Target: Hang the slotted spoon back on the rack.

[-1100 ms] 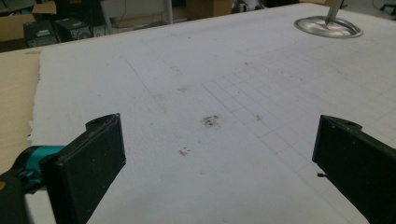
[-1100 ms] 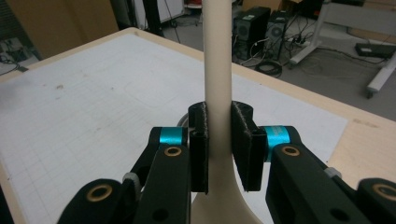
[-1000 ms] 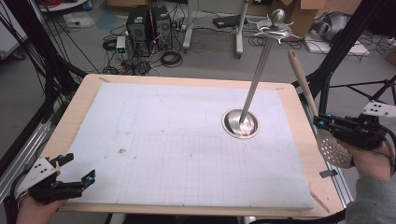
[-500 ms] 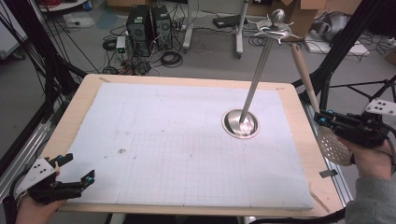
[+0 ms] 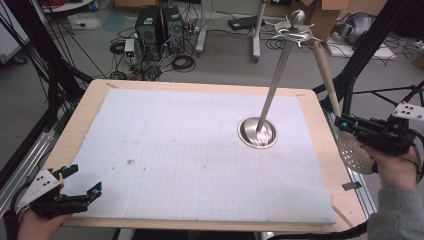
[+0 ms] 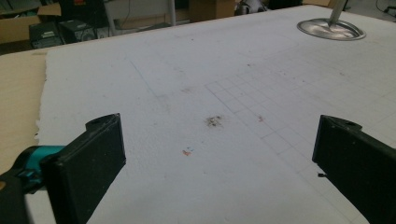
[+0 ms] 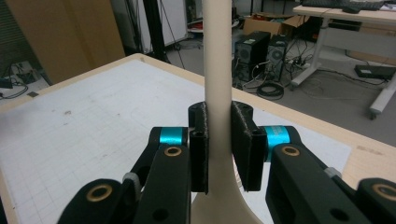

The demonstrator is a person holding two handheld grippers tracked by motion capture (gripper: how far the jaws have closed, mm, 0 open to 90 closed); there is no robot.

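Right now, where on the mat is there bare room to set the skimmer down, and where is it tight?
The white mat is bare from its left edge to the rack base, including the gridded front near the open left gripper. It is tight at the right: the rack pole leans there, and the right gripper holds the skimmer over the wooden rim.

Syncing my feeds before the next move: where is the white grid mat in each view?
High view: the white grid mat covers most of the table, centre.
Left gripper view: it spreads from the bottom edge almost to the top.
Right gripper view: left half, beside the skimmer that the right gripper clamps.
Shared landmark: the black computer towers on the floor past the table's far edge.
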